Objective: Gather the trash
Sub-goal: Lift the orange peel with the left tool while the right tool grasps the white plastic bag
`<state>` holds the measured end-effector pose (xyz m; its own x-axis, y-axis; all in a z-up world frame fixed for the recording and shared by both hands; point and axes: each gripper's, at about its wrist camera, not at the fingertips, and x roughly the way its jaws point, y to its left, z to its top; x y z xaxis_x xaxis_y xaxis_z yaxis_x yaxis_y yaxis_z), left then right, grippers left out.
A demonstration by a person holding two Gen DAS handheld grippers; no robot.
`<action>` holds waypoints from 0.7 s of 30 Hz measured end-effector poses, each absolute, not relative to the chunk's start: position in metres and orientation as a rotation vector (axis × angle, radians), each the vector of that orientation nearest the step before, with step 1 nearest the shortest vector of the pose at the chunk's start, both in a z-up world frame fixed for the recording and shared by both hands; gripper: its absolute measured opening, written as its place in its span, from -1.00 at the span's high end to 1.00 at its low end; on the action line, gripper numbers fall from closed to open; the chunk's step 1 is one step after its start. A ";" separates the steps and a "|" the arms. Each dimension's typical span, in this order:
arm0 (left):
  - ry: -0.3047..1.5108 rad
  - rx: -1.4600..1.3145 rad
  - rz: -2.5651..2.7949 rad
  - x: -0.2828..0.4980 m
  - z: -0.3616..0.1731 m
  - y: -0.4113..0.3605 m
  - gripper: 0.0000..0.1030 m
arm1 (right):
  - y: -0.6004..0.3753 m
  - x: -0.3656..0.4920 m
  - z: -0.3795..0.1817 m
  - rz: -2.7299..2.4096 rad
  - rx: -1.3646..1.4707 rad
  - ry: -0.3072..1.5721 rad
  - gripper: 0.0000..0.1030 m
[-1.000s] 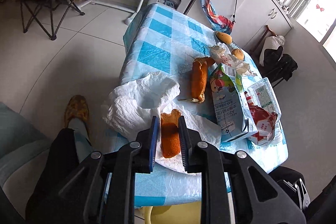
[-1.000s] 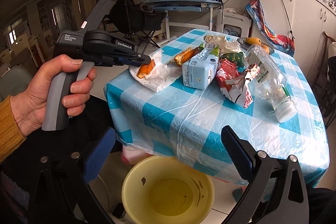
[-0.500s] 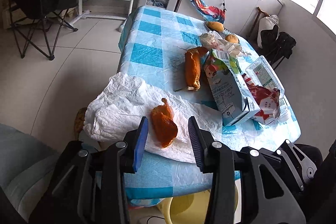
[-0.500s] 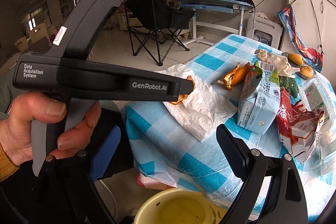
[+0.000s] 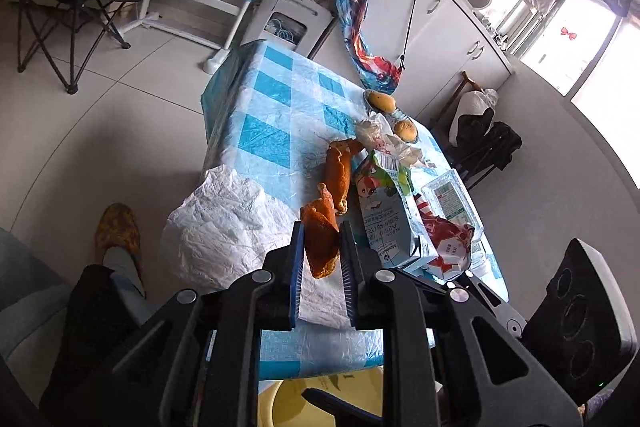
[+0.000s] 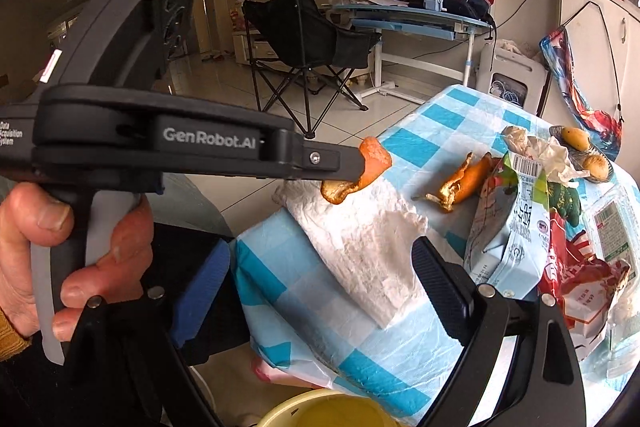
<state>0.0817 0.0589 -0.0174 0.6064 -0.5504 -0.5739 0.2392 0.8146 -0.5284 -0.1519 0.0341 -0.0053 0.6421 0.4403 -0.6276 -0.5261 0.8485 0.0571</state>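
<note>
My left gripper (image 5: 320, 245) is shut on an orange peel (image 5: 320, 235), held just above the white paper napkin (image 5: 224, 227) at the table's near edge. From the right wrist view the same peel (image 6: 362, 169) sticks out of the left gripper's tip (image 6: 352, 163), clear of the napkin (image 6: 360, 239). A second orange peel (image 5: 339, 171) lies on the blue-checked tablecloth (image 5: 276, 99) beyond. My right gripper (image 6: 320, 267) hangs open and empty in front of the table's edge, above the yellow bin (image 6: 332, 411).
A light-blue carton (image 5: 384, 215), a red snack wrapper (image 5: 448, 243), a clear plastic bottle (image 5: 450, 195), crumpled tissue (image 5: 384, 139) and a dish with two fruits (image 5: 394, 115) crowd the table's right side. A folding chair (image 6: 308, 39) and a desk (image 6: 416, 19) stand behind.
The left gripper opened around the peel on the napkin, then closed on it and lifted it off. The right gripper swung left and nearer the table's edge.
</note>
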 end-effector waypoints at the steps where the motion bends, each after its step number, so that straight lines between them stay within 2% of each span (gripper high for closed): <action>1: 0.778 -0.449 -0.459 0.081 -0.015 0.066 0.67 | 0.037 -0.145 -0.005 0.551 -0.138 0.677 -0.71; 8: 0.719 -0.584 -0.375 0.083 -0.013 0.104 0.67 | 0.046 -0.094 -0.015 0.446 -0.133 0.743 -0.65; 13: 0.708 -0.597 -0.362 0.084 -0.012 0.109 0.67 | 0.060 -0.101 -0.024 0.485 -0.242 0.757 -0.65; 14: 0.707 -0.602 -0.360 0.083 -0.013 0.111 0.67 | 0.063 -0.105 -0.028 0.499 -0.263 0.762 -0.59; 21: 0.706 -0.607 -0.358 0.083 -0.014 0.113 0.67 | 0.042 -0.096 -0.033 0.514 -0.062 0.803 -0.52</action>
